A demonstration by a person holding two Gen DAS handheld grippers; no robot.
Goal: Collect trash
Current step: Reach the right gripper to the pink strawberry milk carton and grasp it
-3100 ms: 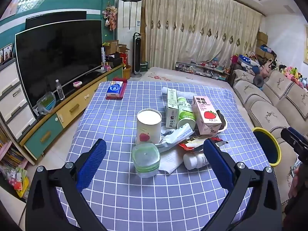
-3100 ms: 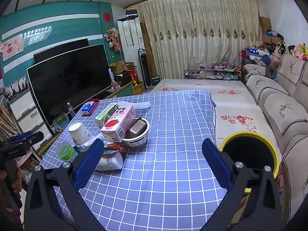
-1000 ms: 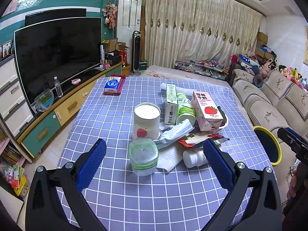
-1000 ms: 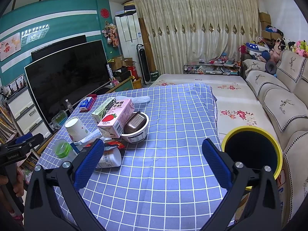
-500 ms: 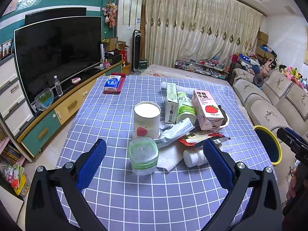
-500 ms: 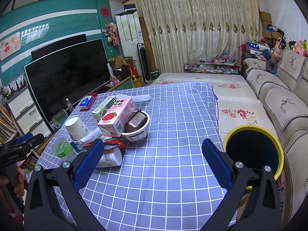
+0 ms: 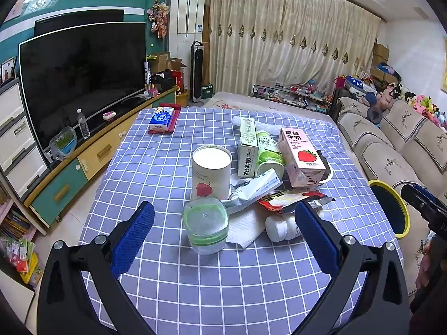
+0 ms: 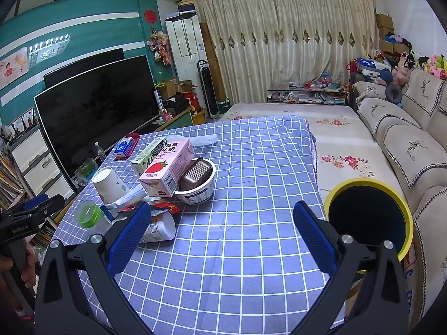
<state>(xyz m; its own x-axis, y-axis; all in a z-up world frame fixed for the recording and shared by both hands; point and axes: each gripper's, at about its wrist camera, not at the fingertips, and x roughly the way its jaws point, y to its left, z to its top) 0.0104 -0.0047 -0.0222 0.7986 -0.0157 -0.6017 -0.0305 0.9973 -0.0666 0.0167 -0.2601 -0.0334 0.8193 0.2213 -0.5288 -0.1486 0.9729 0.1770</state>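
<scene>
A heap of trash lies on the blue checked tablecloth: a clear cup with a green rim, a paper cup with an apple print, a pink strawberry milk carton, a green bottle, a white bottle on its side and a red wrapper. My left gripper is open and empty, with the clear cup between its fingers' line of sight. My right gripper is open and empty over the cloth. The milk carton leans on a white bowl. A yellow-rimmed bin stands at the table's right.
A tissue pack lies at the table's far left. A TV on a cabinet stands left. A sofa runs along the right. A floral mat covers the floor beyond the table.
Both grippers stay open and empty. The left gripper has drifted slightly nearer the clear cup. The right view has barely shifted.
</scene>
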